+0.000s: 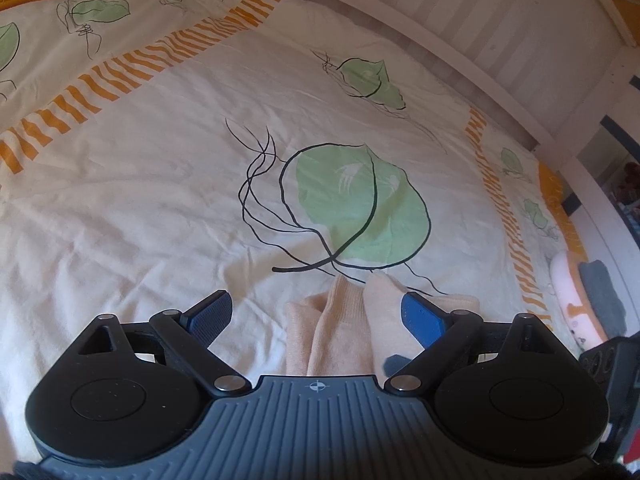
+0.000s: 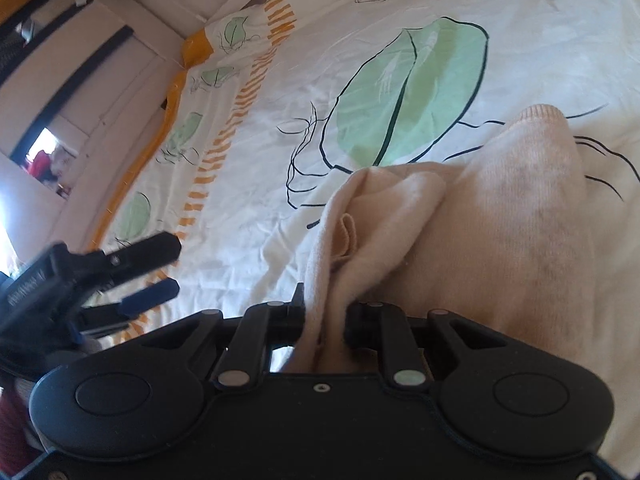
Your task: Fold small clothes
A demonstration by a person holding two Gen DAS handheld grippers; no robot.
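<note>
A pale peach knit garment point(image 1: 340, 332) lies bunched on the bedspread, and in the left wrist view it sits just below and between my left gripper's point(image 1: 316, 314) fingers. That gripper is open wide, its blue pads clear of the cloth. In the right wrist view my right gripper point(image 2: 326, 312) is shut on a gathered fold of the garment point(image 2: 500, 220), which drapes away to the right. The left gripper point(image 2: 168, 272) shows at the left edge there, open and apart from the cloth.
The bedspread point(image 1: 160, 200) is cream with green leaf prints and orange striped bands. A white slatted bed rail point(image 1: 460, 40) runs along the far side. A pink round item point(image 1: 568, 292) and a grey cloth point(image 1: 600, 292) lie at the right edge.
</note>
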